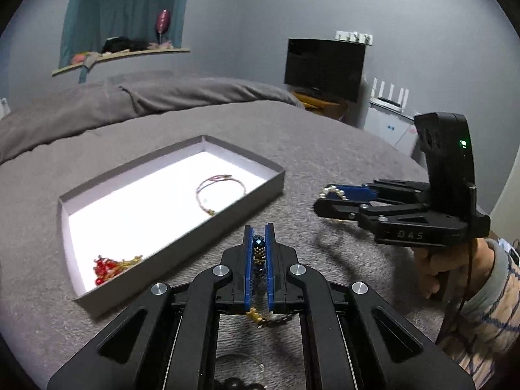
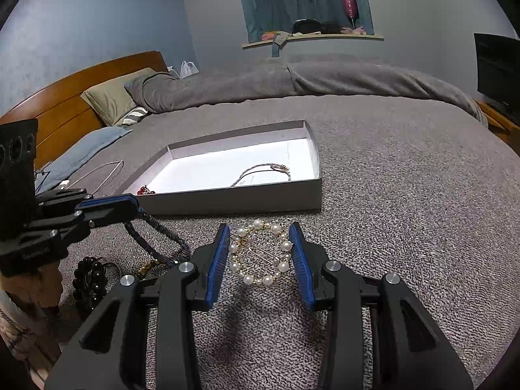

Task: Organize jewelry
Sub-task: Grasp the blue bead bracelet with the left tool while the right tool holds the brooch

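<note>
My left gripper (image 1: 259, 232) is shut on a dark beaded bracelet (image 1: 259, 253) and holds it above the grey bedspread; in the right wrist view the left gripper (image 2: 130, 206) has the bracelet (image 2: 156, 234) hanging down from it. My right gripper (image 2: 260, 230) stands open around a round pearl hair clip (image 2: 260, 253) lying on the bedspread, pads on either side. In the left wrist view the right gripper (image 1: 320, 200) has the pearls (image 1: 333, 191) at its tip. A shallow grey box (image 1: 250, 195) with a white floor holds a thin bracelet (image 1: 221, 191) and a red-and-gold piece (image 1: 110, 266).
A black bead bracelet (image 2: 89, 279) lies on the bedspread at the left. The box (image 2: 227, 200) lies just beyond both grippers. Pillows (image 2: 110, 97) and a wooden headboard are far left; a folded grey blanket (image 2: 325, 78) lies behind. A TV (image 1: 325, 68) stands at the right.
</note>
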